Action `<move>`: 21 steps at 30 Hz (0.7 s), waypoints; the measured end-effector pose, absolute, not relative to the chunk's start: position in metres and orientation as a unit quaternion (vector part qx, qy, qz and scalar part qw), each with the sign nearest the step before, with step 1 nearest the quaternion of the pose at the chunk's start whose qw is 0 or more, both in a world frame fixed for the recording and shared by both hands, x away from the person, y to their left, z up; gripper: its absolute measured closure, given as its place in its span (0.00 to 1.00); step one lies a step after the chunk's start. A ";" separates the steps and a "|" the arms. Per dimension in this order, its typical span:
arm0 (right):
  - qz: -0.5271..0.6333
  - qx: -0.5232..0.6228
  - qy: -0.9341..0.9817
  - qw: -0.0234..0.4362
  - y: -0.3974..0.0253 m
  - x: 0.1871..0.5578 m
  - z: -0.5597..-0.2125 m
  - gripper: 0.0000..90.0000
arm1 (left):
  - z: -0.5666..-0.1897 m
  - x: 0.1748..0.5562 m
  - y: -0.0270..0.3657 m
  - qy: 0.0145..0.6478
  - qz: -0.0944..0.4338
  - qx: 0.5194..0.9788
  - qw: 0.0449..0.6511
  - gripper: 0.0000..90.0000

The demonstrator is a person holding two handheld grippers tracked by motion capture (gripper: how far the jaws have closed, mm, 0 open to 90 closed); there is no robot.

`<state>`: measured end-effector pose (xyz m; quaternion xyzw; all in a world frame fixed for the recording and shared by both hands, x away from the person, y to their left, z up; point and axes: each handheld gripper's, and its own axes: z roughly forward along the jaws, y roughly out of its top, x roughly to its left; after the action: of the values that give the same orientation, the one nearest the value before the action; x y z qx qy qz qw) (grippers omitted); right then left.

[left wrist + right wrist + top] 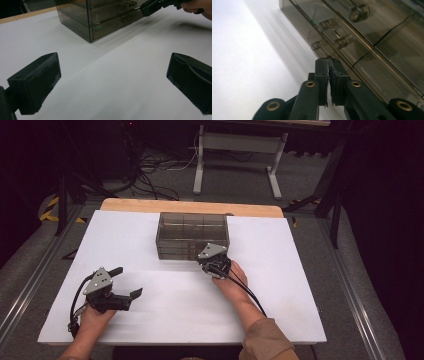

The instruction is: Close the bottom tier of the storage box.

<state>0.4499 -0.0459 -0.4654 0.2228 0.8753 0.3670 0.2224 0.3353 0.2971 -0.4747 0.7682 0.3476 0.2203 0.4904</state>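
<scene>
A smoky see-through drawer cabinet [192, 235] [100, 17] [374, 50] stands at the back middle of the white table [125, 245]. My right gripper [202, 261] [329, 62] is shut, jaws pressed together, with its tips right at the front of the cabinet's bottom drawer, beside a small handle [317, 45]. I cannot tell whether anything is pinched between them. In the left gripper view the right gripper [150, 6] reaches the cabinet's lower right front. My left gripper [127, 281] [113, 80] stands wide open over bare table at the front left, holding nothing.
A wooden strip [190, 206] edges the table's far side behind the cabinet. Beyond it on the floor are a white desk frame [200, 165] and loose cables [150, 175]. Metal rails [30, 285] run along both sides of the table.
</scene>
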 end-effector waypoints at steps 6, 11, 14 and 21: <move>0.394 0.214 0.871 0.203 -0.051 0.441 -0.454 0.71 | -0.474 0.335 0.298 0.348 0.221 0.767 0.491 0.00; 0.415 0.215 0.862 0.197 -0.058 0.435 -0.447 0.55 | -0.474 0.336 0.298 0.347 0.223 0.768 0.490 0.00; 0.419 0.212 0.864 0.184 -0.062 0.435 -0.445 0.42 | -0.474 0.335 0.298 0.348 0.222 0.767 0.491 0.00; 0.429 0.211 0.861 0.172 -0.065 0.430 -0.442 0.08 | -0.474 0.336 0.299 0.348 0.223 0.766 0.492 0.00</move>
<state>0.4304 -0.0653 -0.4420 0.2109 0.8614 0.4288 0.1721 0.3356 0.2991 -0.4740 0.7661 0.3484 0.2231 0.4919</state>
